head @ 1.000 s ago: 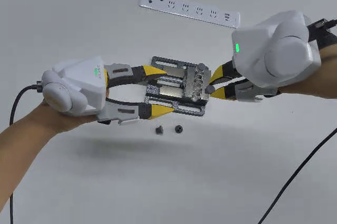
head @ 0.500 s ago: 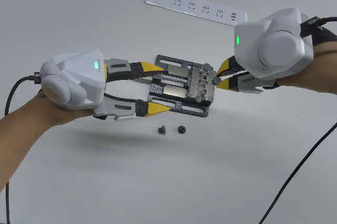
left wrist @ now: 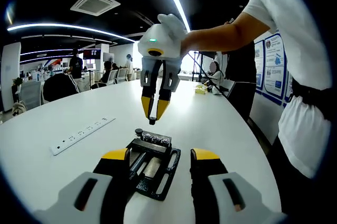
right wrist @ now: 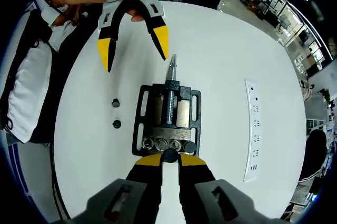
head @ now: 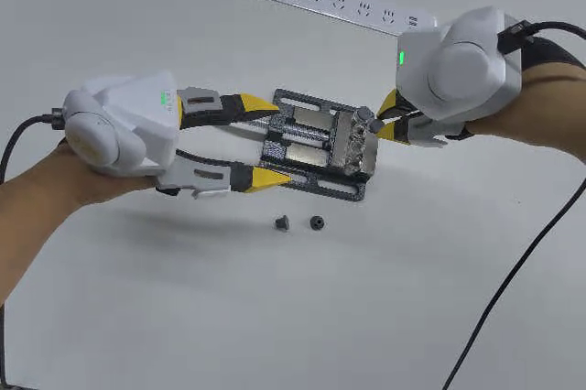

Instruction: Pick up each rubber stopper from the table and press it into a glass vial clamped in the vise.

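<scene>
A dark vise holds a row of glass vials in the head view. My right gripper is shut on a grey rubber stopper just beside the far end of that row. In the right gripper view the stopper sits between the yellow tips, right over the vials; one vial carries a stopper. My left gripper stands open, its jaws on either side of the vise's screw end. Two loose stoppers lie on the table in front of the vise.
A white power strip lies behind the vise. Black cables trail off the right arm across the white table. In the left gripper view, the right gripper hangs above the vise; people sit at desks far behind.
My right gripper has carried the stopper along the vial row toward its far end. The left gripper stays open around the vise. The head camera has shifted.
</scene>
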A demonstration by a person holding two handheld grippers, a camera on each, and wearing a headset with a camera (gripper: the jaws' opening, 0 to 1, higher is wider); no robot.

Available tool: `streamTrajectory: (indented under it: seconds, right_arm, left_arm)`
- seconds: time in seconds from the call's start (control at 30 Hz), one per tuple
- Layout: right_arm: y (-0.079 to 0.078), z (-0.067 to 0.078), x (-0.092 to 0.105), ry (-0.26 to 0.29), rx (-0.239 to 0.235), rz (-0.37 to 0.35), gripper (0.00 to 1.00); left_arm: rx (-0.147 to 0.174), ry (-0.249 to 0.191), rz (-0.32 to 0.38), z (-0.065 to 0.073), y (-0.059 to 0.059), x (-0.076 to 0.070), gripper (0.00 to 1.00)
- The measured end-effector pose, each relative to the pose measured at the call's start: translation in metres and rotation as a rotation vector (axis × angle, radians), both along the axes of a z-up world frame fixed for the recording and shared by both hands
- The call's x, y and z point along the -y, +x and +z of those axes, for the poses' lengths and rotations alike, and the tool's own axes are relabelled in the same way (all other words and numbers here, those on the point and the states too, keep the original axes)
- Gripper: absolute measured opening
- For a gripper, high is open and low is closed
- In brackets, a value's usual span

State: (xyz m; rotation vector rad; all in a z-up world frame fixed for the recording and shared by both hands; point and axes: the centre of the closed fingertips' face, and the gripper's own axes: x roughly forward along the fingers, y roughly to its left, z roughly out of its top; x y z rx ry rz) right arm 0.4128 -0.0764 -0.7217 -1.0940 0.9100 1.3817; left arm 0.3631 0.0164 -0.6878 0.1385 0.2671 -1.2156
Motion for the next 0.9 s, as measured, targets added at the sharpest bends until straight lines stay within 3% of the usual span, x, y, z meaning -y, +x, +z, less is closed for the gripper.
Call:
streamTrajectory:
  seconds: [0.47,0.9]
  right_arm:
    - [0.006,-0.019,-0.003,-0.036,-0.001,0.011,0.10]
    - [0.007,-0.021,-0.005,-0.039,-0.009,0.019,0.10]
  left_arm:
    - [0.000,0.003,-0.002,-0.004,-0.002,-0.001,0.44]
    - [-0.005,0.003,-0.002,-0.006,-0.001,-0.001,0.44]
